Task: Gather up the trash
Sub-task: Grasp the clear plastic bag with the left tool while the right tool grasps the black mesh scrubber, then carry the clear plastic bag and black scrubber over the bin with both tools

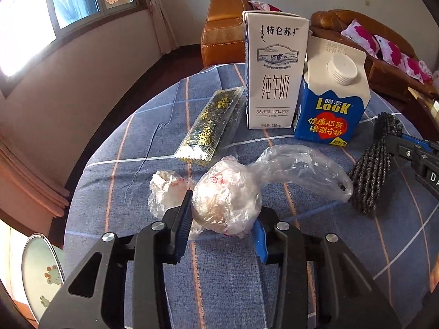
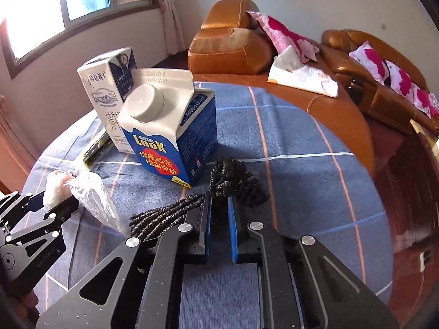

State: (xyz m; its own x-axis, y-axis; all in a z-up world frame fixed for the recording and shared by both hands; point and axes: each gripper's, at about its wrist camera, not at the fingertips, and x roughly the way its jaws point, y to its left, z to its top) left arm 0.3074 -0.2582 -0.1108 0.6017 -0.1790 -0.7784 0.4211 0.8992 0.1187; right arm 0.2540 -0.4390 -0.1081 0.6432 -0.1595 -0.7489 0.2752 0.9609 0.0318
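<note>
My left gripper [image 1: 223, 213] is shut on a crumpled clear plastic bag [image 1: 227, 203] holding whitish scraps, its loose tail [image 1: 301, 170] trailing right over the blue checked tablecloth [image 1: 131, 164]. A second small plastic wad [image 1: 164, 189] lies just left of the fingers. My right gripper [image 2: 219, 208] is shut on a black bundled cord [image 2: 236, 183], whose strands [image 2: 164, 213] spill left. The same cord [image 1: 373, 159] and right gripper show at the right edge of the left wrist view. The left gripper [image 2: 57, 200] with its bag appears at the left of the right wrist view.
A tall white milk carton [image 1: 274, 76] and a blue LOOK carton [image 1: 332, 104] stand behind the trash. A green-gold wrapper [image 1: 208, 128] lies left of them. An orange leather sofa [image 2: 236, 46] with pink cushions sits beyond the table. An enamel basin [image 1: 41, 274] rests low at left.
</note>
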